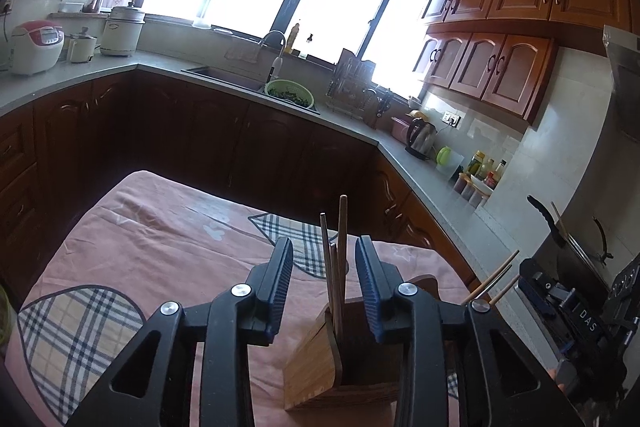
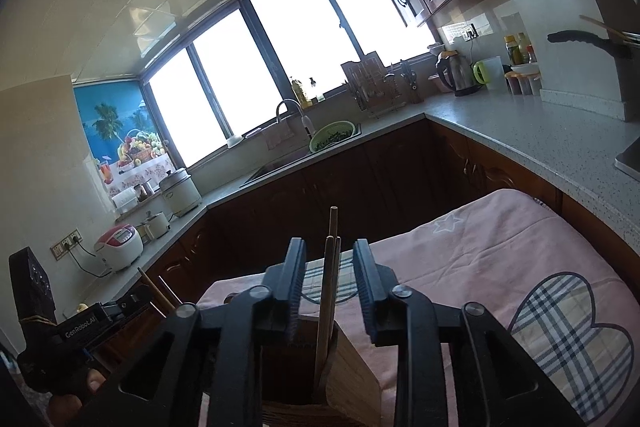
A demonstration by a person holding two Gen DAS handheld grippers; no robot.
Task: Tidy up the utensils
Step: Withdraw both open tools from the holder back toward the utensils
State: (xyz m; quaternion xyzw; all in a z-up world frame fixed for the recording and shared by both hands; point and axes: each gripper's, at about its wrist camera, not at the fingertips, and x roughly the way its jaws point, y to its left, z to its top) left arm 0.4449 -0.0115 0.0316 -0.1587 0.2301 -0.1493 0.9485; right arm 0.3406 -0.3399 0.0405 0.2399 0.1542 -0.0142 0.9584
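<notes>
Wooden utensil holder (image 1: 344, 359) stands upright on the pink cloth (image 1: 160, 235) covering the table, near the table's front edge. Three wooden chopsticks (image 1: 340, 259) stand in it, leaning slightly, tips above the rim. In the right wrist view the same holder (image 2: 344, 363) and chopsticks (image 2: 330, 287) sit low centre.

Left gripper (image 1: 324, 267): jaws spread, one finger either side of the chopsticks, not touching them; nothing held. Right gripper (image 2: 326, 267): jaws likewise spread, chopsticks in the gap, no contact visible.

Left view also shows the right gripper's body at far right with more chopstick ends (image 1: 494, 281) sticking up beside it; cannot tell what holds them.

Cloth carries plaid heart patches (image 2: 568, 339) and white star prints.

Surroundings: grey L-shaped countertop (image 2: 520, 147) over dark wood cabinets. Sink with a green colander (image 1: 290, 93) at its edge, faucet behind. Dish rack (image 1: 352, 87) by the window. Electric kettle (image 1: 420, 137), condiment bottles (image 1: 486, 169) along the right wall. Rice cooker (image 1: 36, 47) on the left counter.
</notes>
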